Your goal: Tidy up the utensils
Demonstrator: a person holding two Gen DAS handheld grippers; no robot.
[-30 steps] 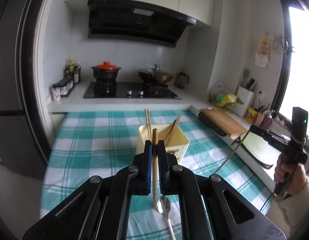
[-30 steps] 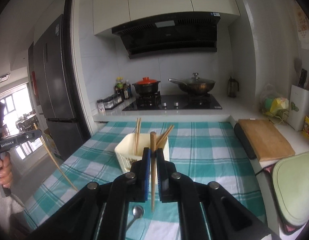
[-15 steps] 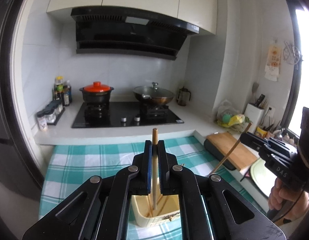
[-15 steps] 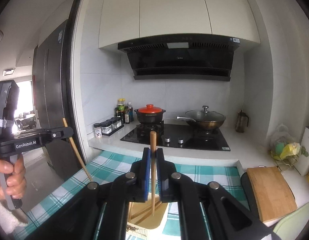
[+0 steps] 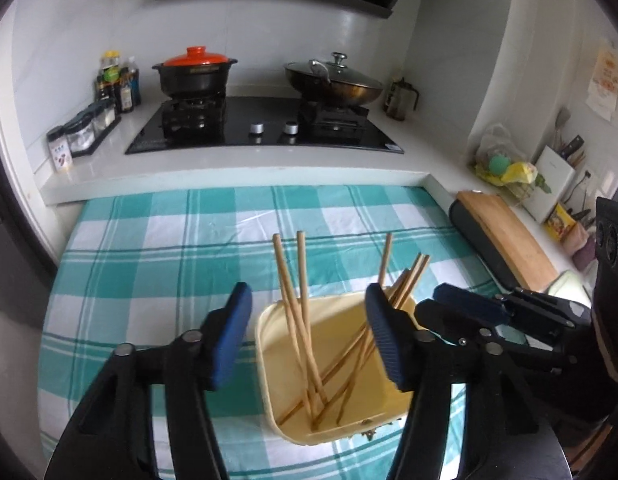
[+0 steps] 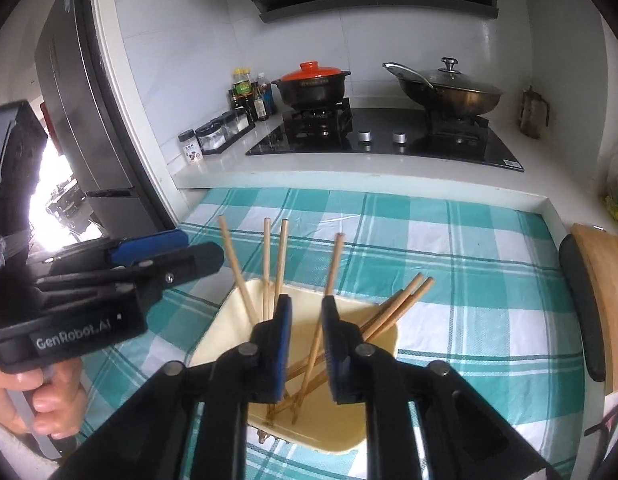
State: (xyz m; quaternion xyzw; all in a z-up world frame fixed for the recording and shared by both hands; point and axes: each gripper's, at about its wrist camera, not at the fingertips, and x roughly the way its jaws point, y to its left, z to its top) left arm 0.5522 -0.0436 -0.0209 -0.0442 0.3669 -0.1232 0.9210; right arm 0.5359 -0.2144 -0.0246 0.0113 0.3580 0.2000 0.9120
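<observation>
My left gripper (image 5: pixel 307 334) is spread wide and holds nothing; its blue pads (image 5: pixel 231 338) stand either side of the cream holder (image 5: pixel 393 410) below it. My right gripper (image 6: pixel 307 342) hangs over the same holder (image 6: pixel 351 436), jaws parted by a narrow gap, empty. One chopstick (image 6: pixel 323 316) rises through that gap from inside the holder; I cannot tell whether a pad touches it.

The chopsticks (image 5: pixel 299 312) lean loosely in the holder, two upright towards the left rim, the others slanting right. The two grippers sit close side by side, each angled down at the holder. My left hand (image 6: pixel 49 396) grips its handle.

The holder stands on the teal checked cloth (image 5: pixel 157 256). Beyond it, the hob (image 5: pixel 265 128) carries a red-lidded pot (image 5: pixel 195 74) and a lidded wok (image 5: pixel 335 82). A cutting board (image 5: pixel 505 236) lies far right.
</observation>
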